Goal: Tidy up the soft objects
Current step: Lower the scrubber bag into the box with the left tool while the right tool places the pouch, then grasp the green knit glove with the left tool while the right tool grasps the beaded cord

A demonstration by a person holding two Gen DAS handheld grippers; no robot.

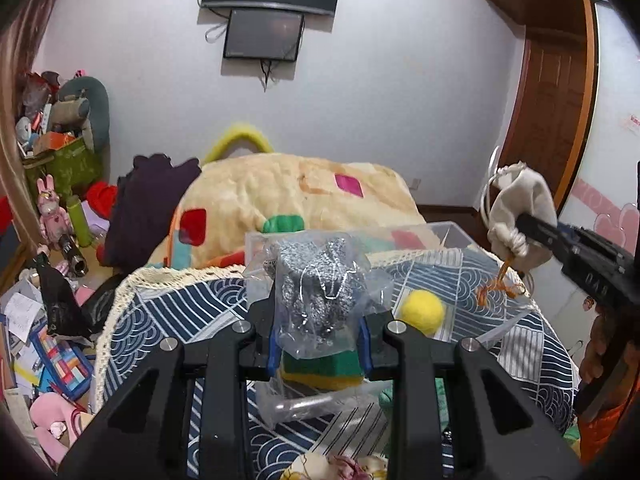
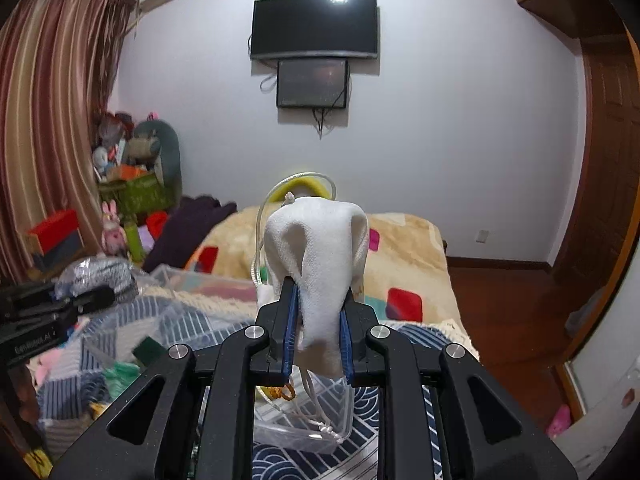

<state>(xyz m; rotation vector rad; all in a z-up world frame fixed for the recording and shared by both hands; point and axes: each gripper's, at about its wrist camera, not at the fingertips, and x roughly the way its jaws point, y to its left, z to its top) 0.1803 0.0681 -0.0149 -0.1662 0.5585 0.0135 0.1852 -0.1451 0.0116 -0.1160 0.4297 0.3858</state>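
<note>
My left gripper (image 1: 320, 340) clamps a bagged steel scourer (image 1: 320, 292), while my right gripper (image 2: 318, 334) pinches a cream drawstring pouch (image 2: 320, 264) above a clear box (image 2: 304, 436).

- The bag of scrubbers (image 1: 320, 292) is sitting between the left gripper's (image 1: 320, 344) fingers, above the table (image 1: 180, 320).
- The sponge (image 1: 320, 372) is lying under that bag.
- The ball (image 1: 422, 312) is resting on the table, just right of the bag.
- The pouch (image 2: 320, 264) is hanging in the right gripper (image 2: 318, 340), over the clear tub (image 2: 304, 432).
- The bed (image 1: 288, 192) is standing behind the table.
</note>
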